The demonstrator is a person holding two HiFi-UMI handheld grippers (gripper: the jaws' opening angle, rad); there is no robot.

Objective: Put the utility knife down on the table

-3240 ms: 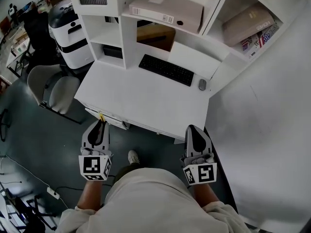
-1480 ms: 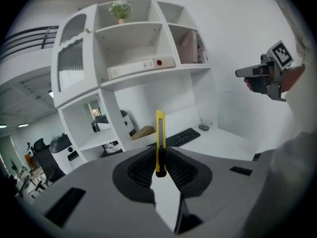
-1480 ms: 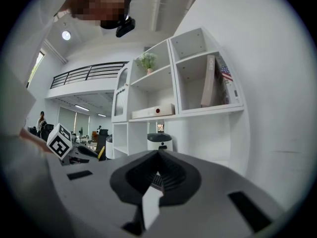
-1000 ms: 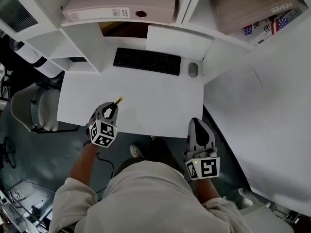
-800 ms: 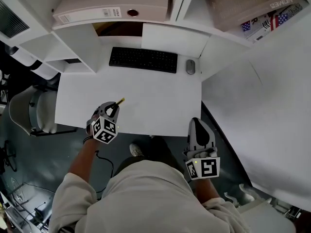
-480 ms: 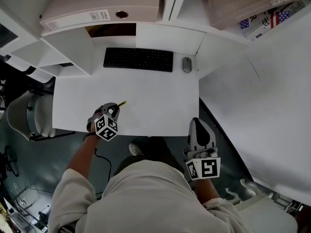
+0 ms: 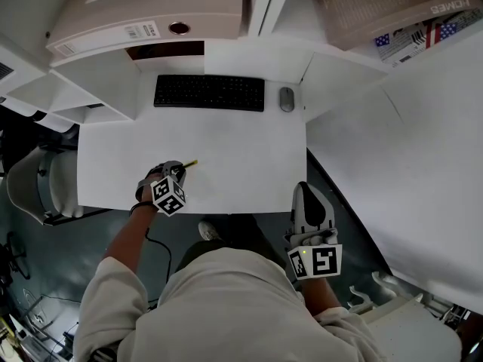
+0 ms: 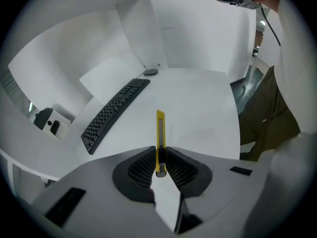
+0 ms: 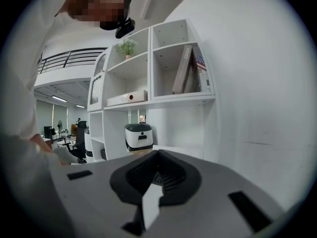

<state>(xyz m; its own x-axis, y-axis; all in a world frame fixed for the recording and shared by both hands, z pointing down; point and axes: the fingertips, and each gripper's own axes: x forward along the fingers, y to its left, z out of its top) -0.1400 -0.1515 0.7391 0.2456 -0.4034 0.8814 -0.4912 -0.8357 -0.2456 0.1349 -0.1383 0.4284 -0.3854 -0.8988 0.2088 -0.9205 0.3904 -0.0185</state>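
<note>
A slim yellow utility knife (image 8: 160,138) is pinched between the pads of my left gripper (image 8: 160,155), its far end pointing out over the white table (image 8: 198,113). In the head view the left gripper (image 7: 175,173) hangs low over the table's front left part, tilted steeply down, with the knife's yellow tip (image 7: 190,164) sticking out toward the keyboard. My right gripper (image 7: 306,202) is off the table's front right corner, held about level; in its own view the jaws meet with nothing between them (image 9: 157,175).
A black keyboard (image 7: 209,93) and a grey mouse (image 7: 286,99) lie along the back of the table under white shelves. A binder (image 7: 143,13) and books (image 7: 392,13) sit on the shelves. A chair (image 7: 34,191) stands left of the table.
My left gripper has sunk toward the tabletop with the knife and rolled, its marker cube now facing up more. The right gripper has barely shifted.
</note>
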